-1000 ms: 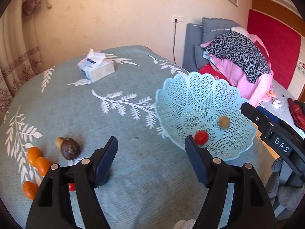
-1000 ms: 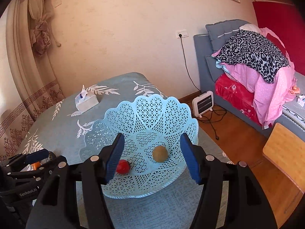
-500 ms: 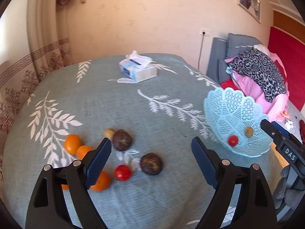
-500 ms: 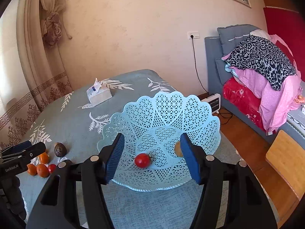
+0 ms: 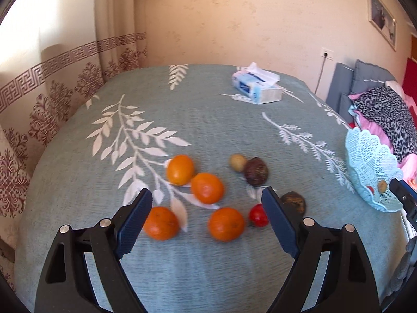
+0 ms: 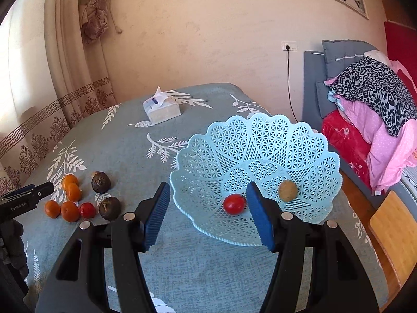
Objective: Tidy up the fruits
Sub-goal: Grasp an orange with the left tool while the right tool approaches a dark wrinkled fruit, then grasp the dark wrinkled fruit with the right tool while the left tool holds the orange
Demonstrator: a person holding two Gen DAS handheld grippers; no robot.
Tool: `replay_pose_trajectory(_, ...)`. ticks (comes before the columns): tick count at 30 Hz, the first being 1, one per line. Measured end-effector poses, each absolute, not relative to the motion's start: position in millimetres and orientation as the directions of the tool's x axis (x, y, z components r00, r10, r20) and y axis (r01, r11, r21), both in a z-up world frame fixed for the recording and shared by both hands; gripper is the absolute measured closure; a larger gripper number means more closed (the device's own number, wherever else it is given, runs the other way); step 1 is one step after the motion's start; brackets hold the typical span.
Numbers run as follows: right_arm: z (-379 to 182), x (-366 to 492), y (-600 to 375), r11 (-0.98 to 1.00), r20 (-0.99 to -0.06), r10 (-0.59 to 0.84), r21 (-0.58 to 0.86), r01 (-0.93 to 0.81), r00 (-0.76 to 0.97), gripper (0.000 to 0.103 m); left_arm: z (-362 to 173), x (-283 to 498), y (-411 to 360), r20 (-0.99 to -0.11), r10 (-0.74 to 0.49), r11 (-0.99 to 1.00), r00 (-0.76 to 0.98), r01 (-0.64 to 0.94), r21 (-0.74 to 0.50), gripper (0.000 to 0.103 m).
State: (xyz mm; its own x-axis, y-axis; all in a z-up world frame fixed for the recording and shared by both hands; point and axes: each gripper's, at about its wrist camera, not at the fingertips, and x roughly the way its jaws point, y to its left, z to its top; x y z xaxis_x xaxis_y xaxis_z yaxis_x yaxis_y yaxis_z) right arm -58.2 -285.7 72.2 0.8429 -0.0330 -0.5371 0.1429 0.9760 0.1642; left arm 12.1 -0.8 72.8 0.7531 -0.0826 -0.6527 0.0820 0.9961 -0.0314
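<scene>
Your left gripper (image 5: 207, 208) hangs over the oranges (image 5: 207, 187), fingers apart, ready to pick. Right gripper (image 6: 208, 206), fingers apart, empty, waits at the basket (image 6: 260, 143).

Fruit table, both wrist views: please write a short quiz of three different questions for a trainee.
1. True or false: the blue basket holds two fruits.
2. How many oranges lie on the tablecloth?
A. two B. four C. six
3. Fill in: the jaws of the left gripper are ____.

Key
1. True: a red tomato and a small brownish fruit.
2. B; one orange sits beside the second tomato.
3. Open, holding nothing.
</scene>
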Motion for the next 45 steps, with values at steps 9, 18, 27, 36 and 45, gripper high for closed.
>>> replay_pose_trajectory(9, 68.2, -51.1, -255.8, 0.987, -0.563, 0.02, 0.142, 0.074, 0.826, 0.04, 57.5, 14.2, 37.1, -0.674, -0.029, 0.999, 0.738, 0.002, -0.041, 0.018)
replay_pose_trajectory(18, 62.7, -42.6, -229.6, 0.992, -0.59, 0.06, 0.127, 0.02, 0.805, 0.04, 33.1, 25.0, 61.4, -0.718, -0.019, 0.996, 0.696, -0.05, -0.075, 0.018)
replay_pose_trajectory(27, 54.4, -30.6, -200.4, 0.989, -0.628, 0.133, 0.135, -0.061, 0.767, 0.04, 20.0, 33.3, 64.8, -0.755, -0.054, 0.994, 0.654, -0.039, -0.105, 0.023)
replay_pose_trajectory(36, 51.4, -12.3, -185.5, 0.976, -0.659, 0.207, 0.188, -0.108, 0.723, 0.04, 16.0, 34.4, 54.1, -0.755, -0.114, 0.993, 0.646, 0.042, -0.113, 0.055)
replay_pose_trajectory(45, 44.7, 9.0, -171.0, 0.97, -0.688, 0.24, 0.195, -0.145, 0.685, 0.04, 17.6, 31.4, 52.4, -0.74, -0.129, 0.991, 0.66, 0.056, -0.123, 0.064)
